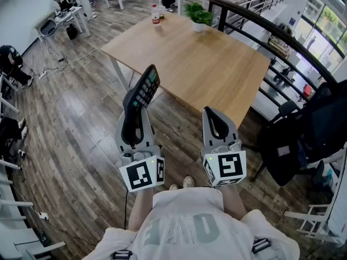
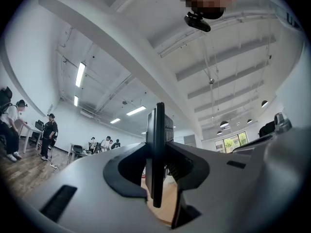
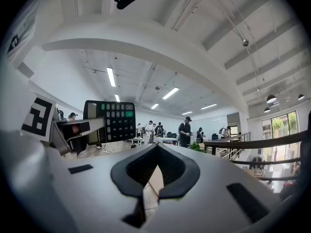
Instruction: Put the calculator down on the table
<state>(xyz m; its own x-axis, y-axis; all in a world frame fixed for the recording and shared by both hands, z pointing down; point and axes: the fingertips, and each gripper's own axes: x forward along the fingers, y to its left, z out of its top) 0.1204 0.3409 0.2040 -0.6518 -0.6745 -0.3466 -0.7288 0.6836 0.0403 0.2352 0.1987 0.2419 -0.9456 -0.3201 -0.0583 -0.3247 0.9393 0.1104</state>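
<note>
Where plank floor [image 1: 70,123] spreads, wooden table [image 1: 206,69], potted plant [image 1: 197,14], black railing [image 1: 221,15]

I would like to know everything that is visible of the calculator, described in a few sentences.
The calculator is a flat dark slab, plastic by its look, with rows of grey keys and a few green ones. It stands on edge, tilted upward, one end clamped in the left claw. It is in the air before the wooden table, not on it. Nothing else touches it.
</note>
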